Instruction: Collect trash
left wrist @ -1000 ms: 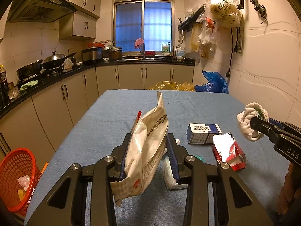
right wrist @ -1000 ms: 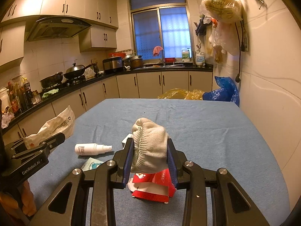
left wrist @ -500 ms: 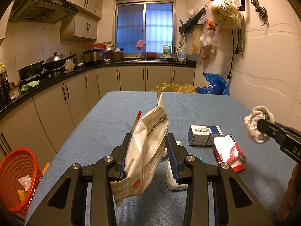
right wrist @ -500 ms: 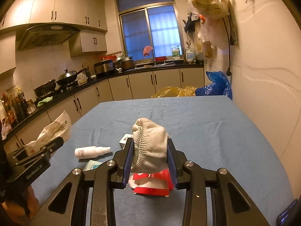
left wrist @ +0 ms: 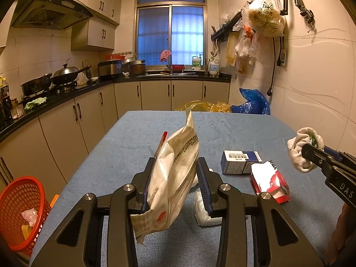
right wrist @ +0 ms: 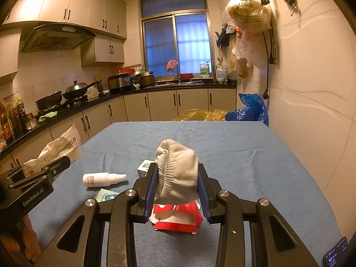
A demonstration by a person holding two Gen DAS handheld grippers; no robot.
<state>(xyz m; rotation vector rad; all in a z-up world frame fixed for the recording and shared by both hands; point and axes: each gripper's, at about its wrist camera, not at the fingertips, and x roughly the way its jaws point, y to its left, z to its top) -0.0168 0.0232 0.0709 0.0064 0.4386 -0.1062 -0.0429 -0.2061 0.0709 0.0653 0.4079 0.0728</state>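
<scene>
Clearly, in the left wrist view, the left gripper (left wrist: 174, 184) is clamped partway closed on a crumpled white bag (left wrist: 175, 173), which stands up between its pads above the blue table (left wrist: 138, 146). An orange basket (left wrist: 21, 211) sits on the floor off the table's left edge, with a few scraps already inside; I take it to be where the trash goes. On the table lie a small blue-and-white box (left wrist: 241, 162) and, just beside it, a torn red carton (left wrist: 270, 182). A white bottle (left wrist: 203, 211) shows partly behind the right-hand finger. At the right edge, the right gripper (left wrist: 311, 153) holds a balled white sock (left wrist: 300, 151) in the air.

From the right wrist view, the right gripper (right wrist: 176, 180) is likewise closed partway around the sock (right wrist: 176, 173), which bulges up between the pads. The red carton (right wrist: 178, 218) lies on the table (right wrist: 244, 155) directly beneath it, and the box (right wrist: 145, 166) peeks out behind the left-hand finger. The white spray bottle (right wrist: 102, 178) lies on its side to the left, with a small teal packet (right wrist: 105, 197) just beside it. The left gripper (right wrist: 57, 164) with its bag (right wrist: 57, 149) shows at the left edge.

Both hands appear loaded, so the picking step looks done and the carry is in hand. Next, each load needs swinging left over the basket, jaws opening only once above its rim. Four items remain on the table.
</scene>
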